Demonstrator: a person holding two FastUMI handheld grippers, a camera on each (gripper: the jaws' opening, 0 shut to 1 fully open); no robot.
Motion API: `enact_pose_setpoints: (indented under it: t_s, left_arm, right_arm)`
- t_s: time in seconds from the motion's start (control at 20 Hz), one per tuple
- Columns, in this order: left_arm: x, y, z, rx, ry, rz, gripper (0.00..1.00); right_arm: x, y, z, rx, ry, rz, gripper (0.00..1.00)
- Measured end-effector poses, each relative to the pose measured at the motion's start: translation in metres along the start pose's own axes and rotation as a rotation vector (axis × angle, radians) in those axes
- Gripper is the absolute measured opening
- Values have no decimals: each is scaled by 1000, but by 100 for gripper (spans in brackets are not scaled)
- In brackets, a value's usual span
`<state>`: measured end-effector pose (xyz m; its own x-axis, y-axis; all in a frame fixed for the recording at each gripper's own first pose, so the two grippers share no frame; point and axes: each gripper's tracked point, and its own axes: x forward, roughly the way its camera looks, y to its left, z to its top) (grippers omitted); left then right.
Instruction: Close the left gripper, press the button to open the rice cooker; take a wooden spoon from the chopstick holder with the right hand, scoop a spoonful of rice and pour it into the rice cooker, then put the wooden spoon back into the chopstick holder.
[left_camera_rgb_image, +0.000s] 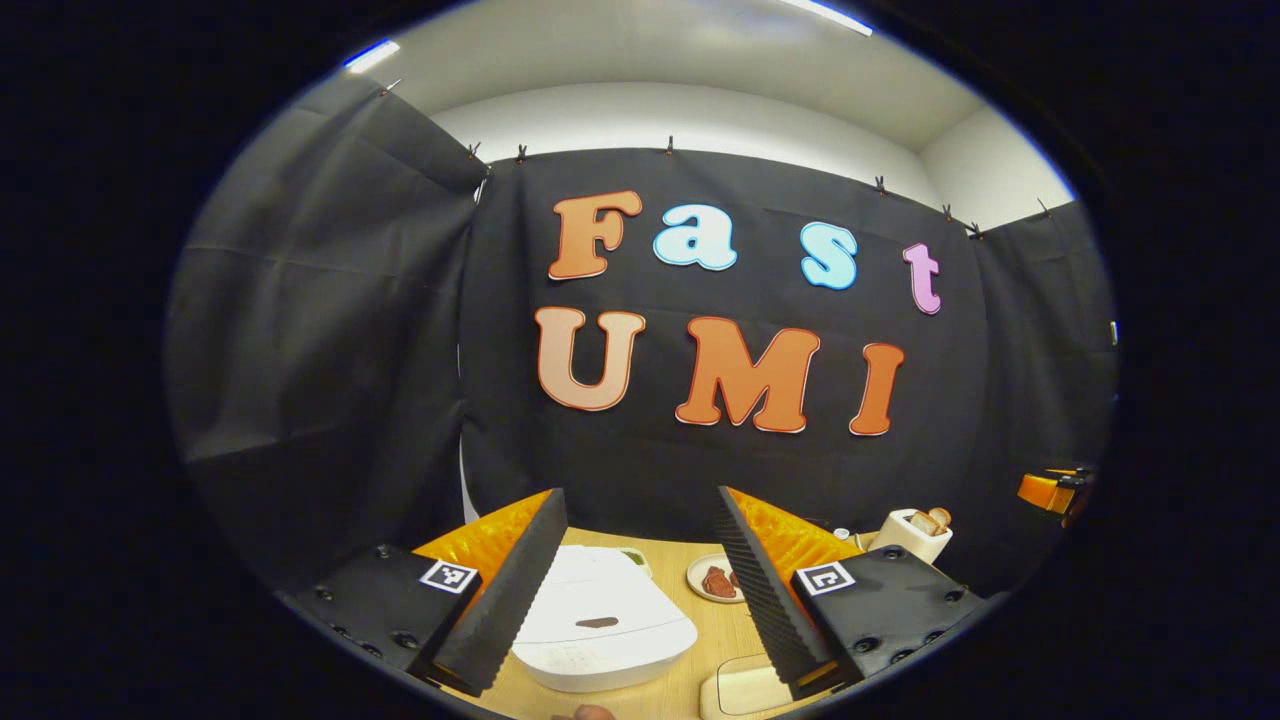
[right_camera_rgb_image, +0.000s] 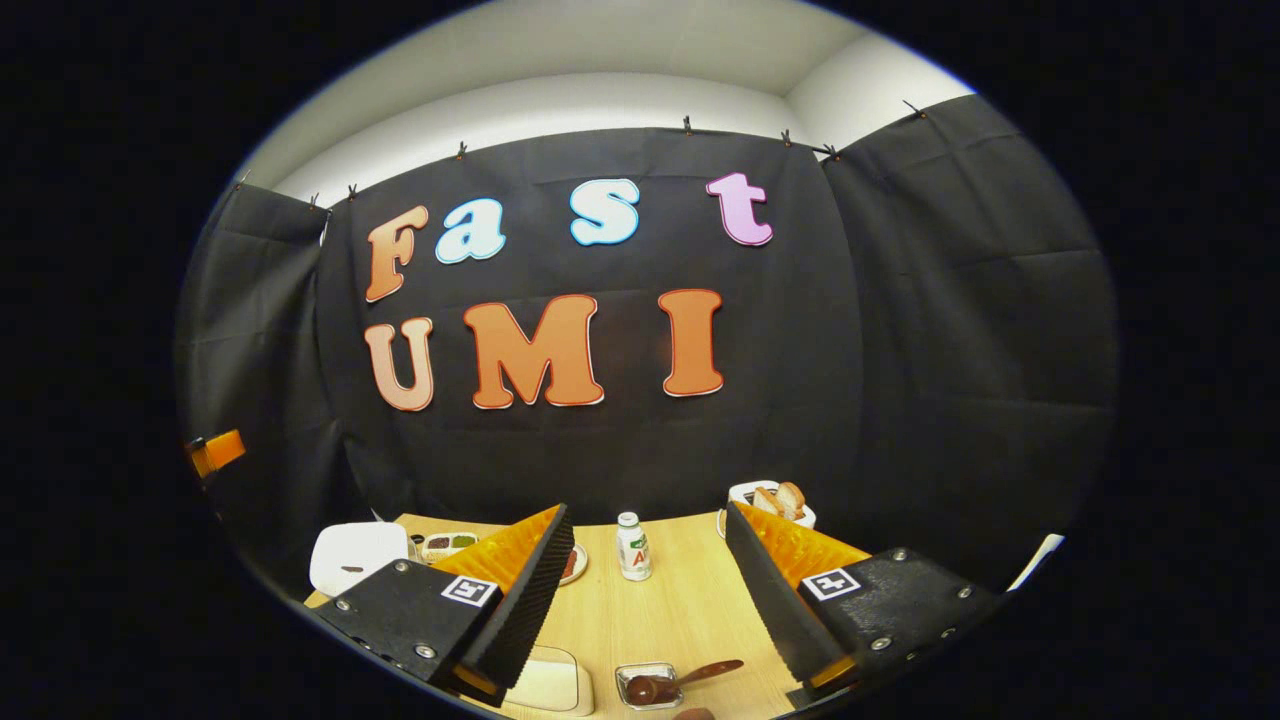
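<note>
On the worktop, below and ahead of both cameras: task things laid out; nothing grasped yet

Left hand-held gripper: released, jaws spread wide; both fingers held above the worktop, touching nothing

Rice cooker: white, lid down; lies straight ahead between the left fingers, slightly left of centre; dark button patch on the lid faces up

Right hand-held gripper: released, jaws apart, empty; rice cooker sits far to its left at the worktop's corner

Wooden spoon: low between the right fingers; bowl in a small square holder; handle's long axis runs up and to the right

Nearer hand: left for the button, I judge; jaws must clench first, then push down and forward
</note>
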<state>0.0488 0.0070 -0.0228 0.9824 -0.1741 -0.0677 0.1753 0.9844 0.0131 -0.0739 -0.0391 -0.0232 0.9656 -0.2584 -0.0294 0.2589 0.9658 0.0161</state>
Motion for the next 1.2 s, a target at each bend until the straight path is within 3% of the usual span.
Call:
enact_pose_setpoints:
  t_s: [0.15,0.2,0.3,0.35,0.4,0.55,0.7,0.95,1.1,1.2]
  left_arm:
    - [-2,13,-5,4,12,24,100]
    - [-4,17,-8,3,21,28,100]
    - [-8,18,-15,-10,46,28,100]
    - [-12,23,-14,-20,40,32,100]
    - [-15,28,-12,-28,34,39,100]
    - [-19,44,-3,7,14,57,100]
    - [-12,40,-1,8,8,18,100]
    - [4,41,-20,-16,69,18,100]
    - [6,49,-14,13,45,67,19]
    - [12,33,-19,-10,54,7,7]
  right_arm:
    - [-14,-14,2,-4,-8,-39,95]
    - [-16,-15,2,-10,-7,-44,100]
    - [-17,-20,-2,-21,13,-55,95]
    - [-18,-22,-1,-20,6,-57,100]
    - [-19,-21,0,-15,-2,-59,95]
    - [-22,-9,0,15,-17,-52,95]
    - [-25,-3,-4,5,-21,-54,95]
    - [-32,4,-1,16,-29,-57,95]
    - [-33,1,-1,15,-33,-60,95]
    - [-33,-2,-1,12,-36,-65,95]
